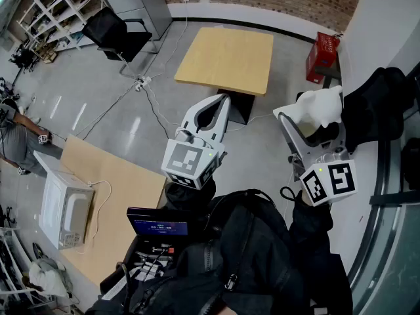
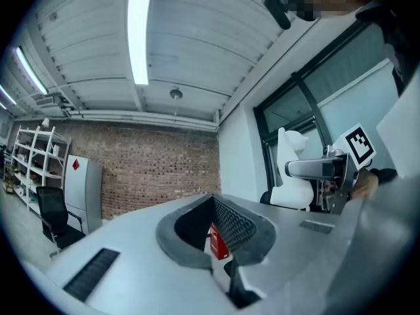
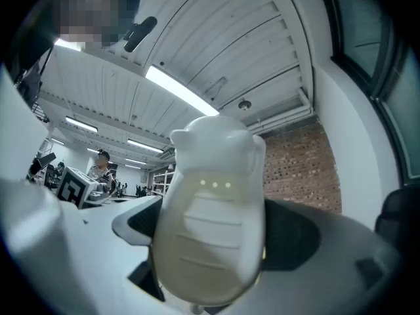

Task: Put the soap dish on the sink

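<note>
Carrying white bear-shaped plastic soap dish (image 1: pixel 318 105) in right gripper (image 1: pixel 310 128); no sink showing.
Head view: holding the dish at the person's right, left gripper (image 1: pixel 211 113) lying well apart. Left gripper view: pinching shut on nothing. Right gripper view: clamping the dish wide, its long axis running out along the jaws, ribbed face towards the camera.
</note>
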A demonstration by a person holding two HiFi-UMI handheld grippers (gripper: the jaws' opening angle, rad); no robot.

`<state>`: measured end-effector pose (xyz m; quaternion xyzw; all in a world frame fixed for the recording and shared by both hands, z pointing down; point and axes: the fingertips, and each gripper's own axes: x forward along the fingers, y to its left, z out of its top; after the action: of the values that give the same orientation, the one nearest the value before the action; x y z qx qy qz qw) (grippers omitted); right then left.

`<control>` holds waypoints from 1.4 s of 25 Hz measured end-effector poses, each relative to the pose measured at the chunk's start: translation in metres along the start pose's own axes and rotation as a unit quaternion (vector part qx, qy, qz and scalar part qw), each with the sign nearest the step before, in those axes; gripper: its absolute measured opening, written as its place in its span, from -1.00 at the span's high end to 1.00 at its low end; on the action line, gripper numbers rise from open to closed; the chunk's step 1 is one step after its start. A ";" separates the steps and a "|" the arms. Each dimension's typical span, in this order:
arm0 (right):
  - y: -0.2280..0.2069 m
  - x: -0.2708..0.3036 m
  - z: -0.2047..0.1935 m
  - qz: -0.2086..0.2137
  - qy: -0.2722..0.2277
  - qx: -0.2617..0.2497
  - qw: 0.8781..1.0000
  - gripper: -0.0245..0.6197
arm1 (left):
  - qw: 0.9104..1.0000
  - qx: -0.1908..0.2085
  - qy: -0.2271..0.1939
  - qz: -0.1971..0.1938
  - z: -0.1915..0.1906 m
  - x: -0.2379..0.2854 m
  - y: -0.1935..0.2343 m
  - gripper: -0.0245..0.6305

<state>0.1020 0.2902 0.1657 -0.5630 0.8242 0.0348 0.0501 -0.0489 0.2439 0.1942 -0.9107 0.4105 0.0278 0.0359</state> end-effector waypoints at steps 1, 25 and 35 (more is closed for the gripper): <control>0.000 0.001 0.000 0.001 0.000 0.000 1.000 -0.53 | 1.000 0.000 0.000 0.000 0.000 0.000 0.000 0.92; -0.027 -0.004 -0.018 0.027 -0.007 0.039 0.999 -0.53 | 0.999 -0.002 0.034 0.026 -0.030 0.017 -0.011 0.92; -0.053 -0.001 -0.033 0.047 0.004 0.043 0.998 -0.53 | 0.998 -0.006 0.043 0.037 -0.045 0.041 -0.029 0.92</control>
<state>0.1507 0.2683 0.1982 -0.5214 0.8505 -0.0006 0.0686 0.0013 0.2284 0.2367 -0.8956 0.4447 -0.0079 0.0119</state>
